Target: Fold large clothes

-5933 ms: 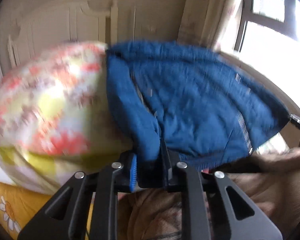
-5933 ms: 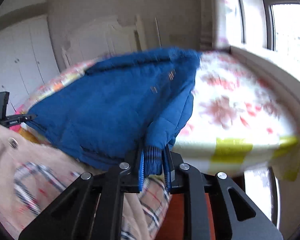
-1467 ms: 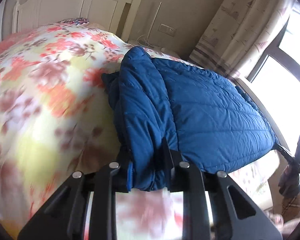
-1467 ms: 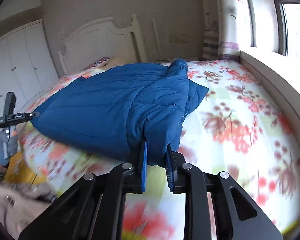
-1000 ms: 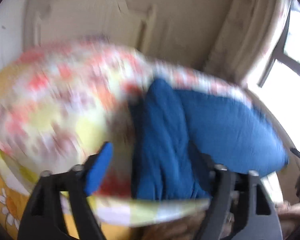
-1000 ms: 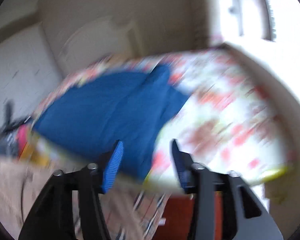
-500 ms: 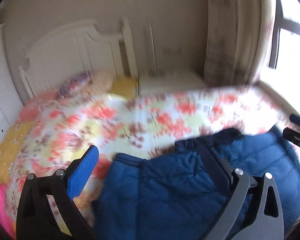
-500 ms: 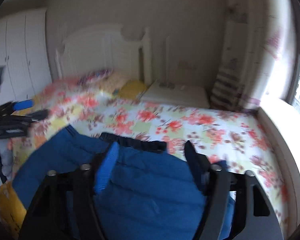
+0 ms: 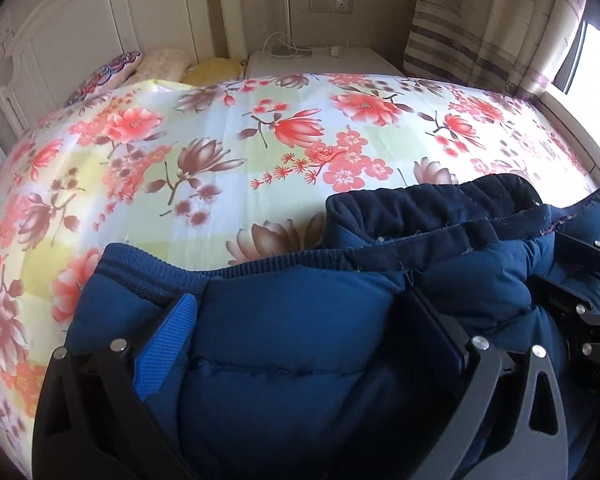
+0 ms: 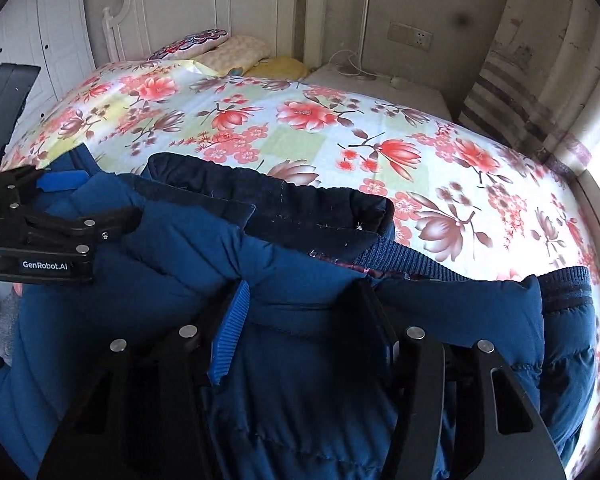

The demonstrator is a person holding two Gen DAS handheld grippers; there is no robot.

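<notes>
Jacket [image 9: 300,320] lies under both tilted-down grippers — left gripper [image 9: 304,332] spread wide, right gripper [image 10: 304,320] closing astride padding.

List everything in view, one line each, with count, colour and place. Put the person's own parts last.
Puffer jacket: one, blue, near edge of the bed, under both grippers.
Bedspread: one, pale with red flowers, covering the bed.
Pillows: three, patterned, cream and yellow, at the headboard.
Headboard: one, white, behind the pillows.
Nightstand: one, white, beside the bed.
Wall socket: one, white, above the nightstand.
Curtain: one, beige striped, by the window.
Left gripper: black, blue pads, jaws wide over jacket padding.
Right gripper: black, blue pads, jaws closing around a jacket fold.
</notes>
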